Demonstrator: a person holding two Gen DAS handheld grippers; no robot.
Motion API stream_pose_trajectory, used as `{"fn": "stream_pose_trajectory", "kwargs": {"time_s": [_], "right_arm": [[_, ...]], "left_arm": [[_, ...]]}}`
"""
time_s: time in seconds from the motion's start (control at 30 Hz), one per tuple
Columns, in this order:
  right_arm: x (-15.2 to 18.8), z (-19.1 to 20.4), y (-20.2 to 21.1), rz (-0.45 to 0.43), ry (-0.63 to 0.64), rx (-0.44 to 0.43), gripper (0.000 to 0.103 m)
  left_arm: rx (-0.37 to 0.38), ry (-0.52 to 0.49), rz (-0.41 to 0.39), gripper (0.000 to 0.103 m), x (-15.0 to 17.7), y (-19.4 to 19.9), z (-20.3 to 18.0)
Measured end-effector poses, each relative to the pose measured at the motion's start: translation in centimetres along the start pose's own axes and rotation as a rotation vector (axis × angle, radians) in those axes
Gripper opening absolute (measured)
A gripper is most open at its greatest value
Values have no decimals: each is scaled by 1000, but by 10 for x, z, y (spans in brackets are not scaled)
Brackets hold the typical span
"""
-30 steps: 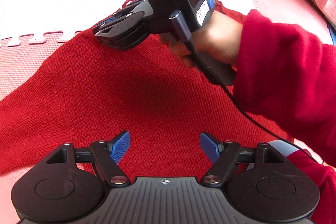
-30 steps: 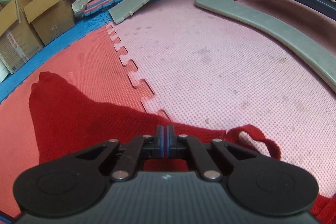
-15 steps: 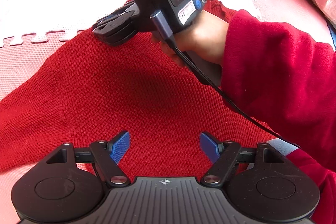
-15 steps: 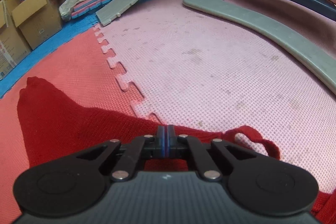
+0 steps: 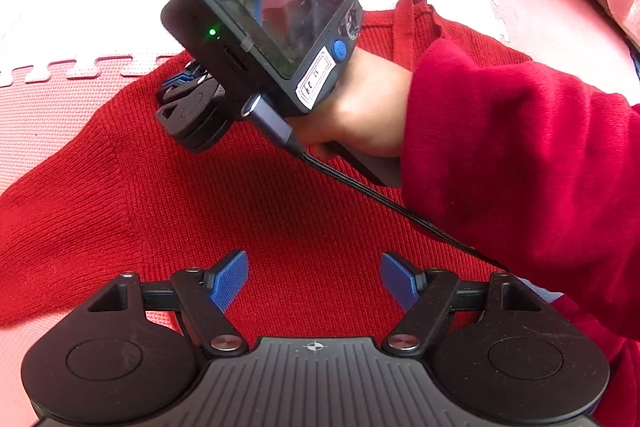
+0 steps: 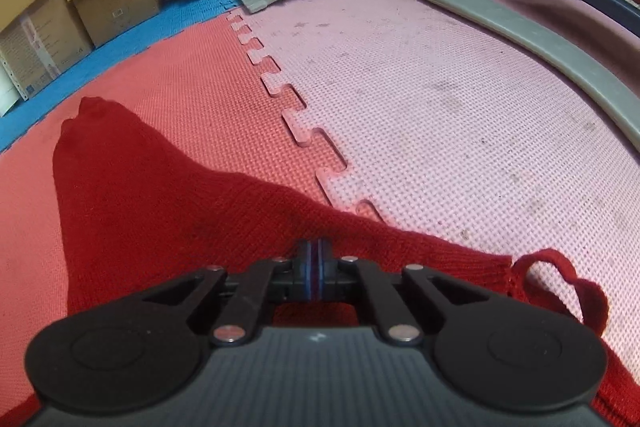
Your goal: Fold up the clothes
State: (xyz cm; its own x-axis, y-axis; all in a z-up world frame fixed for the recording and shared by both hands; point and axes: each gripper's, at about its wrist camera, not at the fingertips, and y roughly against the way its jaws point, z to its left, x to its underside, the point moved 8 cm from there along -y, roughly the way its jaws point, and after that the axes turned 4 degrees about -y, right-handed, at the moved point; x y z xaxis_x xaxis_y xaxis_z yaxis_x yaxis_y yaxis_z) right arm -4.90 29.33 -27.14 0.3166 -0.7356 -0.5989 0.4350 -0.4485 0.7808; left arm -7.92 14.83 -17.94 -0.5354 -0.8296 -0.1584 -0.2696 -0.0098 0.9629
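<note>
The red sweater [image 5: 248, 195] lies below the spread left gripper [image 5: 314, 281]; the right gripper [image 6: 316, 263] pinches its edge.

Left wrist view steeply down, close over red sweater [image 5: 248, 195], right wrist view shallower, both sharing it

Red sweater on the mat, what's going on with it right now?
A person is folding a red sweater spread on foam floor mats, one hand-held gripper in each hand. The right hand-held gripper is shut, with a thin red line of knit pinched between its pads near the sweater's top edge. The left hand-held gripper hangs open over the body of the sweater, holding nothing. No fold shows yet; one sleeve lies stretched out flat.
</note>
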Motion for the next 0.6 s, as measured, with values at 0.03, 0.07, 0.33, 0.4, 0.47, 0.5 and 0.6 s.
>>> {"fn": "stream_pose_trajectory", "kwargs": {"time_s": [0.03,0.07,0.33,0.4,0.47,0.5,0.6], "right_arm": [[-2,-6,4,-10,-33,8,2],[-3,-13,9,-27,-58,37,2],[-6,-51,11,10,-164,62,0],[-9,-46,14,24,-188,59,1],[-14,-36,18,20,-218,15,3],[-16,-29,19,23,-217,-13,3],[-24,-6,12,38,-125,-61,3]], "left_arm": [[2,-1,4,76,0,-1,0],[5,-1,11,76,0,-2,0],[4,-7,26,76,-26,1,5],[1,-2,23,76,-34,9,9],[-2,-2,21,76,-40,18,13],[-5,-3,21,76,-43,22,16],[-13,-3,20,76,-46,33,22]]}}
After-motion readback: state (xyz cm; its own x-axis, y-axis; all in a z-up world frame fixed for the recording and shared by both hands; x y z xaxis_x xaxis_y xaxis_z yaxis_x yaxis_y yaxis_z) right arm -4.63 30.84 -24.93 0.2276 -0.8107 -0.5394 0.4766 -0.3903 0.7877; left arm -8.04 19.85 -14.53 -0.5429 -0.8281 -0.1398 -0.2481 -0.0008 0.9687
